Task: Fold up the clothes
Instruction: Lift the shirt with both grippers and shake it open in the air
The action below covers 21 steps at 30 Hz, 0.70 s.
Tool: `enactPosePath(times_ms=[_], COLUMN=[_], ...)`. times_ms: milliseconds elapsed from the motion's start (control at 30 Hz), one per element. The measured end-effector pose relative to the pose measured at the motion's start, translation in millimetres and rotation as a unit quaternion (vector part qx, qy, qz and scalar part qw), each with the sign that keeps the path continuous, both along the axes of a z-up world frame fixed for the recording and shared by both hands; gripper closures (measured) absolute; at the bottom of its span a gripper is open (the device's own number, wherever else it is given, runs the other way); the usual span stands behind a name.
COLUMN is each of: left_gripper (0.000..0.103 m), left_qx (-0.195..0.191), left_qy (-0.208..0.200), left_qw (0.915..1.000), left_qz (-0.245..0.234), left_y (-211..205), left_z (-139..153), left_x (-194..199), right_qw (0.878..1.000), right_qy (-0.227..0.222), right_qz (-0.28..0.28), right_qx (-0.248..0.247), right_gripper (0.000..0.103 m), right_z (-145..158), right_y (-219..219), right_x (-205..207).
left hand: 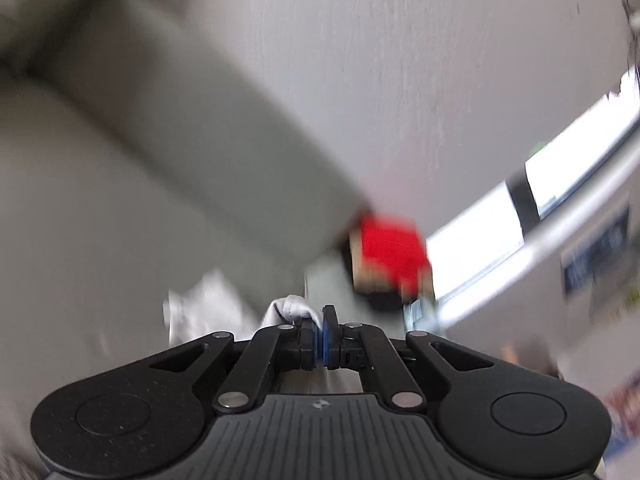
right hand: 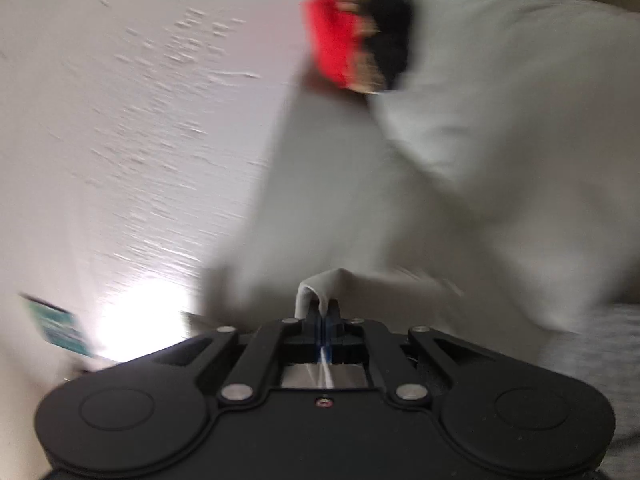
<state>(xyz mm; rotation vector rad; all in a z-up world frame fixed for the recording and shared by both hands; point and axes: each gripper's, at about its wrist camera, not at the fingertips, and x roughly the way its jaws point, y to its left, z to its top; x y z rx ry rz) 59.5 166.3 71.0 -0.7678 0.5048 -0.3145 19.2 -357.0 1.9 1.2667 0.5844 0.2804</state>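
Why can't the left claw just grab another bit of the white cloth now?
Probably not yet: the left claw is already shut on a fold of the white cloth, so it would have to let go first.

Pale textured wall (left hand: pixel 400 80) fills upper frame, streaked by blur. Bright window (left hand: pixel 480 248) with dark post at right of left view. Blue poster (left hand: pixel 596 256) at far right. Teal card (right hand: pixel 56 324) at lower left of right view, beside glare.

We can't read any text here. The blue poster (left hand: pixel 596 256) at the right edge and the teal card (right hand: pixel 56 324) at lower left are both blurred.
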Motion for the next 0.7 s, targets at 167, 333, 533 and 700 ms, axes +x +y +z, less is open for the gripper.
enactPosePath(times_ms=[167,333,533,700], left_gripper=[0.102,0.101,0.101,0.101], left_qx=[-0.032,0.023,0.027,0.029], left_qy=[-0.107,-0.192,-0.250,-0.302], left_qw=[0.9918,0.9777,0.9635,0.9483], left_qz=[0.062,0.081,0.092,0.093], left_y=[24,8,11,9], left_z=[116,166,184,208], left_x=[-12,-63,-115,-150], right_qw=[0.984,0.963,0.964,0.928], right_qy=[-0.160,-0.240,-0.246,-0.347], right_qz=[-0.081,-0.107,-0.081,-0.091], right_qx=[0.003,-0.056,-0.068,-0.105], right_gripper=[0.101,0.101,0.101,0.101], right_z=[120,175,184,232], right_y=[11,32,30,32], right_x=[22,-24,-62,-107])
